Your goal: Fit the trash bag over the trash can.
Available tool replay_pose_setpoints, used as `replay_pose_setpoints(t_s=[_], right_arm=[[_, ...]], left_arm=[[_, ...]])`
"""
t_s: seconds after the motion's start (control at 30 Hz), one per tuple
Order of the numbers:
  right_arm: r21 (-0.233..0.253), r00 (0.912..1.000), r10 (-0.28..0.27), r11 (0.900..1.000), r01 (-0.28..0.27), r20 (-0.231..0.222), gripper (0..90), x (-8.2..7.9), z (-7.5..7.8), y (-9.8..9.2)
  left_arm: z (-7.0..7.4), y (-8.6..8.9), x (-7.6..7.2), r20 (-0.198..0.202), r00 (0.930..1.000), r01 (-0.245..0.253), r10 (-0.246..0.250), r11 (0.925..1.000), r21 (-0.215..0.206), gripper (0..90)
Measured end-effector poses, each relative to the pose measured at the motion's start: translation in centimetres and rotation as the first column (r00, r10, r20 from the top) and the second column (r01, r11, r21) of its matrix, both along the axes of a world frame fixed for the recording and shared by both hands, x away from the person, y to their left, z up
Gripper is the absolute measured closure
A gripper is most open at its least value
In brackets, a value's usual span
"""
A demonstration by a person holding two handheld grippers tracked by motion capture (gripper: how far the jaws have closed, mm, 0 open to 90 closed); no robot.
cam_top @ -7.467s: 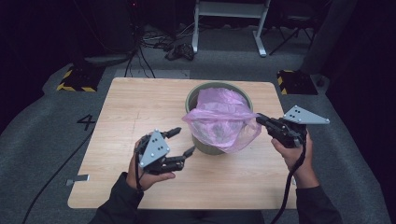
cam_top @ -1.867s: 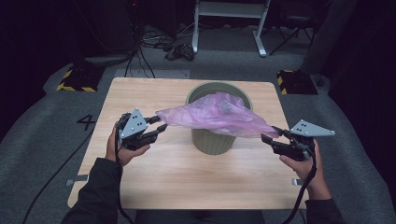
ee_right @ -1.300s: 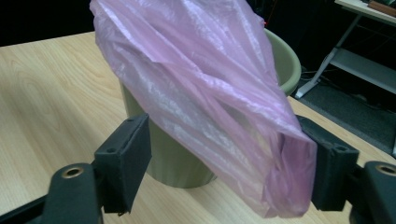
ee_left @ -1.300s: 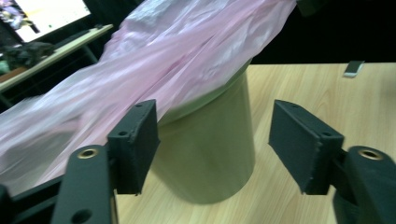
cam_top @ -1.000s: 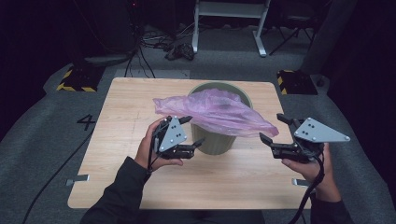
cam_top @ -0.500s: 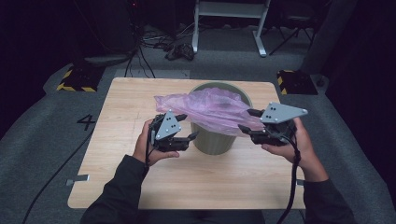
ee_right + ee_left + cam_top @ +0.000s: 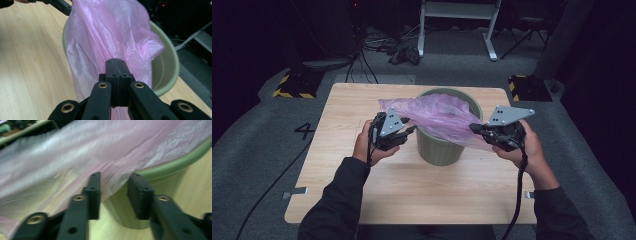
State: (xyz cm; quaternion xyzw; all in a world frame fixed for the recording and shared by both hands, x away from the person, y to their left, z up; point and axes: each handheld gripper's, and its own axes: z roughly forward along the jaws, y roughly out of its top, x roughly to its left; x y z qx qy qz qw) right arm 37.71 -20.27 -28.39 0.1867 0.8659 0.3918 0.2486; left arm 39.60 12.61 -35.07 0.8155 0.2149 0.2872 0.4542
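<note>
At the middle of the wooden table (image 7: pixel 337 200) stands the green bin (image 7: pixel 439 147), with the pink plastic bag (image 7: pixel 437 112) draped across its mouth and sagging partly inside. Your right gripper (image 7: pixel 479 130) has its jaws pressed together on a pinch of the bag film on the bin's right side, as the right gripper view confirms (image 7: pixel 116 72); this hold evidently serves to anchor that edge while the other side is arranged. Your left gripper (image 7: pixel 408 132) sits just beside the bin's left wall with its jaws apart, straddling the bag's lower edge near the green rim (image 7: pixel 175 165); that view is blurred, so whether a pad touches the film cannot be settled. The placement suggests you mean to take a second hold there and draw the bag's opening over the rim, lining the bin. Writing noted: a dark figure "4" (image 7: pixel 305 131) marked on the grey floor covering left of the table. No brand or label is legible on bin, bag or grippers.
</note>
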Motion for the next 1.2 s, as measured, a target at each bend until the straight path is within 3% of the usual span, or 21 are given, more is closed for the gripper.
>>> replay_pose_setpoints(t_s=[0.17,0.27,0.37,0.5,0.7,0.73,0.77,0.83,0.87,0.93,1.03,1.07,1.1,1.13,1.2], right_arm=[[0.061,0.9999,-0.003,0.998,0.003,-0.012,90.0,0.0,0.3,-0.7],[0.099,0.9994,-0.031,0.995,0.032,-0.017,90.0,0.2,0.4,-1.3],[0.123,0.997,-0.077,0.989,0.078,-0.009,90.0,0.5,0.5,-1.8],[0.175,0.9875,-0.156,0.972,0.158,-0.024,90.0,1.3,0.7,-2.7],[0.199,0.9641,-0.258,0.943,0.265,-0.062,90.0,2.8,0.2,-3.9],[0.199,0.9613,-0.266,0.94,0.275,-0.072,90.0,3.0,0.1,-4.0],[0.196,0.9586,-0.274,0.938,0.284,-0.077,90.0,3.2,-0.1,-4.0],[0.182,0.9546,-0.288,0.937,0.297,-0.076,90.0,3.6,-0.6,-3.9],[0.178,0.953,-0.293,0.936,0.302,-0.079,90.0,3.8,-0.8,-3.9],[0.172,0.9479,-0.307,0.933,0.318,-0.085,90.0,4.2,-1.4,-3.8],[0.177,0.9449,-0.314,0.929,0.326,-0.094,90.0,4.9,-2.2,-3.9],[0.179,0.9457,-0.31,0.929,0.323,-0.096,90.0,5.0,-2.4,-4.0],[0.183,0.9453,-0.311,0.928,0.324,-0.099,90.0,5.2,-2.5,-4.0],[0.186,0.9471,-0.307,0.929,0.319,-0.093,90.0,5.2,-2.6,-4.1],[0.195,0.9482,-0.306,0.928,0.317,-0.086,90.0,5.4,-2.8,-4.3]], left_arm=[[0.0,0.4,-0.2,0.012,0.9999,0.005,-0.005,0.9997,0.025,89.9],[-0.1,0.6,-0.4,0.005,0.9998,0.017,-0.017,0.9991,0.039,90.0],[-0.2,0.8,-1.0,-0.006,0.9982,0.06,-0.059,0.9965,0.058,90.0],[-0.4,1.1,-2.1,-0.028,0.9898,0.142,-0.14,0.9845,0.103,90.0],[-1.2,1.7,-3.4,-0.074,0.9748,0.22,-0.211,0.9615,0.165,90.0],[-1.3,1.7,-3.5,-0.078,0.972,0.232,-0.222,0.9552,0.183,90.0],[-1.6,1.6,-3.7,-0.082,0.9734,0.226,-0.214,0.9566,0.185,90.0],[-2.3,1.4,-3.8,-0.096,0.9699,0.239,-0.224,0.9482,0.209,90.0],[-2.7,1.2,-3.8,-0.095,0.9723,0.23,-0.214,0.9475,0.222,90.0],[-3.3,1.0,-3.8,-0.106,0.9705,0.236,-0.217,0.9452,0.226,90.0],[-4.0,0.9,-4.0,-0.084,0.975,0.219,-0.206,0.9543,0.204,89.5],[-4.1,0.9,-4.2,-0.078,0.9784,0.203,-0.191,0.9625,0.18,82.2],[-4.0,1.0,-4.5,-0.063,0.9841,0.174,-0.166,0.9698,0.171,69.1],[-3.9,1.0,-4.8,-0.059,0.9845,0.172,-0.165,0.9729,0.154,58.6],[-3.4,1.3,-6.2,-0.02,0.9833,0.182,-0.181,0.9784,0.098,49.0]])
